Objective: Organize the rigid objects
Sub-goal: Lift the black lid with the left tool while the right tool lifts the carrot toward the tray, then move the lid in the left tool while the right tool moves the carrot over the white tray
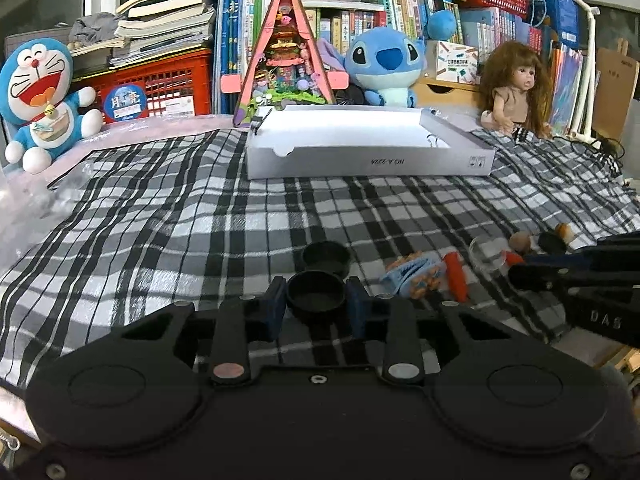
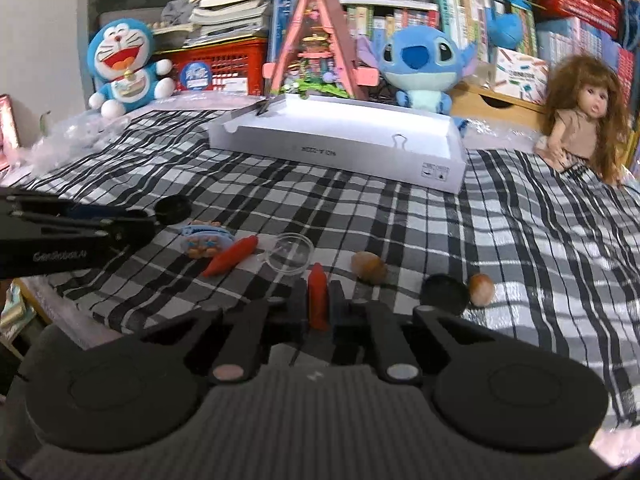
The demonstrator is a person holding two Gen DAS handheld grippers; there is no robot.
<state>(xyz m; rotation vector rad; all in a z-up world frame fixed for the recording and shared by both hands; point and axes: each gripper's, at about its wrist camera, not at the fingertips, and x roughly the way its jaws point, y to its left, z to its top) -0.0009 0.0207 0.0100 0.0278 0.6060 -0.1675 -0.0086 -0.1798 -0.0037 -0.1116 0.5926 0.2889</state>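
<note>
Left wrist view: the left gripper (image 1: 316,300) clasps a round black cap (image 1: 316,291) and the right gripper (image 2: 318,306) pinches a red carrot-like piece (image 2: 318,300), either liable to slip off near the plaid cloth's (image 1: 160,216) front edge.

Box label (image 1: 389,162) — print illegible

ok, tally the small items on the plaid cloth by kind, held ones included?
black round caps: 3
red carrot-shaped pieces: 2
brown nuts: 2
clear dish: 1
blue-and-orange piece: 1
Total: 9
</note>
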